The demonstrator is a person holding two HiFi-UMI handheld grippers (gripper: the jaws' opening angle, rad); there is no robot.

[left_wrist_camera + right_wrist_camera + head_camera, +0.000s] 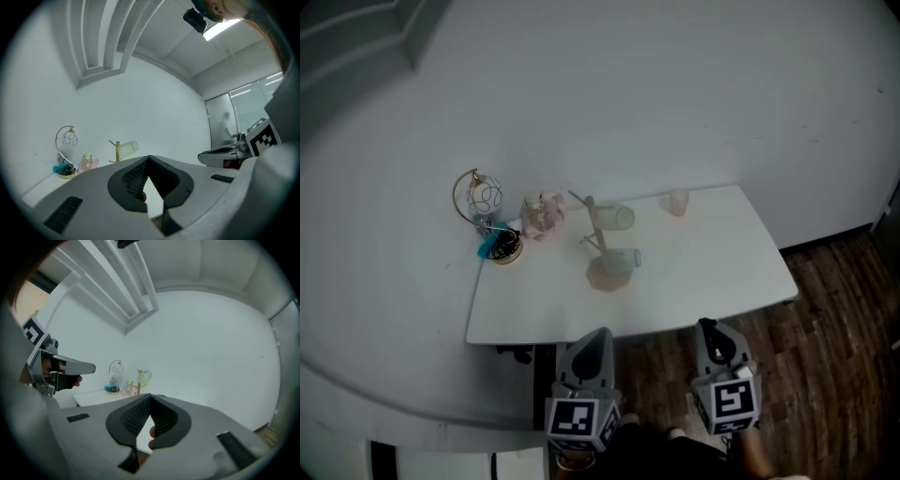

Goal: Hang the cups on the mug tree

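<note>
1 pink cup (678,202) faint, mug tree (598,240) blurred

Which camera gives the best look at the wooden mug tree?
The head view: the whole mug tree shows, base included, with a greenish cup up top and a bluish cup lower down. Both gripper views catch only its top and the greenish cup; the rest is hidden.
</note>
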